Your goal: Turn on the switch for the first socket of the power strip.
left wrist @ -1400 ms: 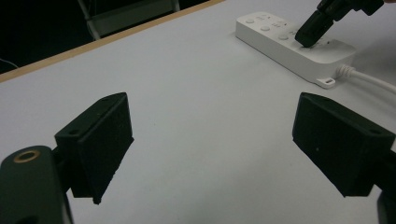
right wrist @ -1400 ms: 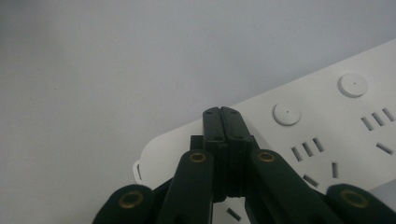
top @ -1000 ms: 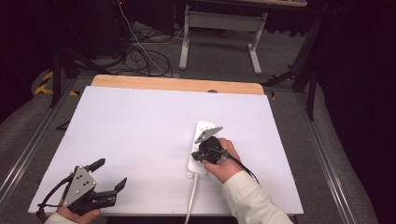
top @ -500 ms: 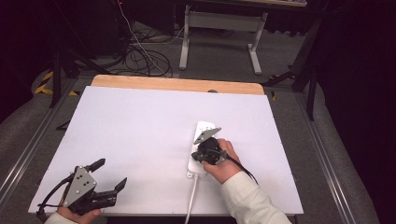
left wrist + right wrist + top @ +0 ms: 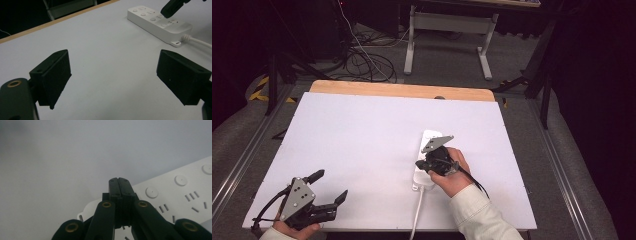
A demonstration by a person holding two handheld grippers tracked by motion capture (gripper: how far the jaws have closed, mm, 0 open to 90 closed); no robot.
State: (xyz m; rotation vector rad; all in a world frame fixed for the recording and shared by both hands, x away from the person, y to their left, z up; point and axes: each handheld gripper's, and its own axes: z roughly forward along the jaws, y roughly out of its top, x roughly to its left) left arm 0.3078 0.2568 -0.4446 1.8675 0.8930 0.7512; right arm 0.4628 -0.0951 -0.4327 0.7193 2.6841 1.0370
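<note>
Little has shifted over the last second: the right gripper (image 5: 421,164) sits a touch lower over the strip than before, and the left gripper (image 5: 328,186) has stayed where it was. Lying lengthwise on the right-centre of the table is a white plastic power strip (image 5: 426,155) with round buttons and slotted sockets, its white cord (image 5: 416,215) running off the near end toward the table's front edge. In the right gripper view the two black jaws are pressed flat together with nothing between them, their joined tip (image 5: 121,185) hanging over the strip (image 5: 180,195) close to one round button (image 5: 152,192); whether the tip touches the strip's surface cannot be told. In the left gripper view that same tip (image 5: 169,9) appears as a dark shape right at the strip's top face (image 5: 160,23), beside the row of buttons. A hand (image 5: 453,175) in a pale sleeve (image 5: 479,215) holds this gripper, its black cable trailing back over the wrist. Well apart, at the table's near left corner, the left gripper is held just above the white tabletop (image 5: 362,135), its jaws spread wide and empty, bare table between them in its own view. Beyond the white surface runs a light wooden strip (image 5: 402,90) along the far edge, and past it grey floor with tangled black cables (image 5: 362,57) and a white metal stand (image 5: 449,30).
</note>
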